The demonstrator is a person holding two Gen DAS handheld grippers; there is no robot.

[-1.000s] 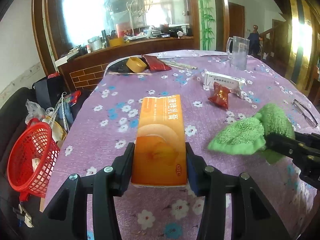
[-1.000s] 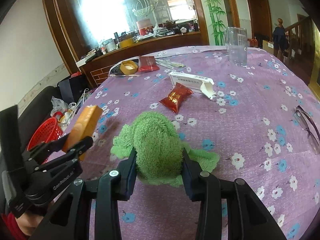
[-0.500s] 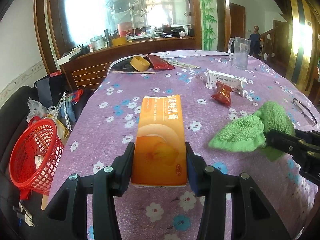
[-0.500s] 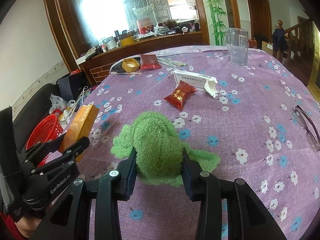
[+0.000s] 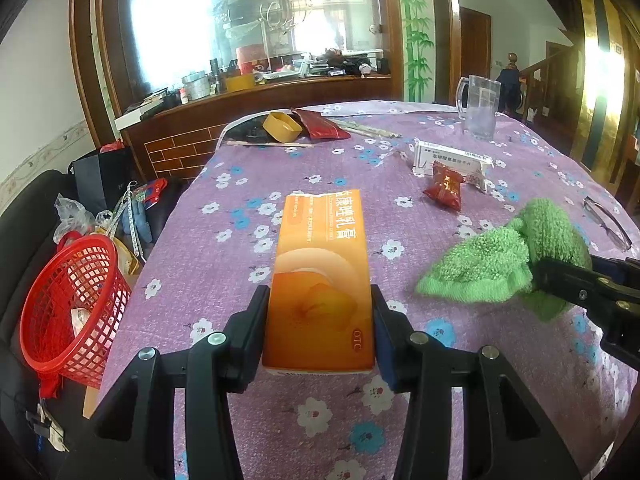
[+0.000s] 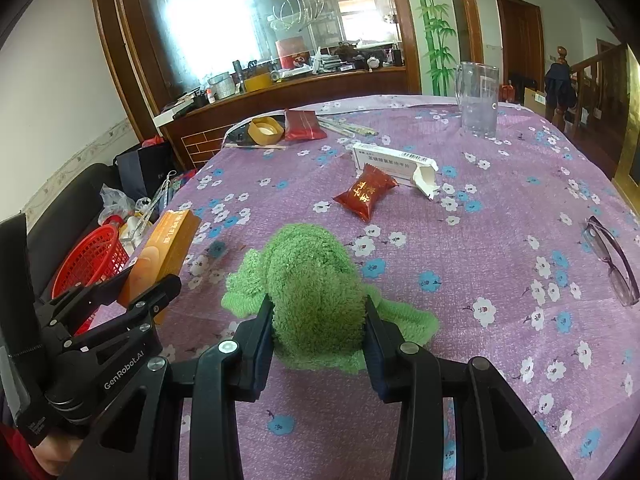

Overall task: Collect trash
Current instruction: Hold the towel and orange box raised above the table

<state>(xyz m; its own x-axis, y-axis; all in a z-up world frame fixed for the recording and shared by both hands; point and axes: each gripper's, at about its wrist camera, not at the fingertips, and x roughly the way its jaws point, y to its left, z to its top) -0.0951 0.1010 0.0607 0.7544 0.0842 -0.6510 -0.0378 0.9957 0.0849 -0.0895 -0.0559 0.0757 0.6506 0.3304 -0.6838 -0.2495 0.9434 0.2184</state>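
Note:
My left gripper [image 5: 318, 328] is shut on an orange carton [image 5: 322, 276] and holds it above the purple flowered tablecloth [image 5: 240, 264]; it also shows in the right wrist view [image 6: 164, 256]. My right gripper [image 6: 318, 332] is shut on a green fluffy cloth [image 6: 312, 288], whose lower edge lies on the table; the cloth shows at right in the left wrist view [image 5: 508, 260]. A red snack packet [image 6: 364, 194] and an opened white box [image 6: 394, 164] lie further back. A red mesh basket [image 5: 68, 304] stands beside the table at left.
A clear jug [image 6: 478, 98] stands at the far edge. A yellow tape roll [image 6: 264, 130], a dark red pouch [image 6: 302, 124] and chopsticks [image 6: 348, 128] lie at the back. Glasses [image 6: 612, 266] lie at right. Bags [image 5: 104, 184] sit left of the table.
Both grippers have pulled back slightly with their loads; the table items look a little farther off. Both grips are unchanged.

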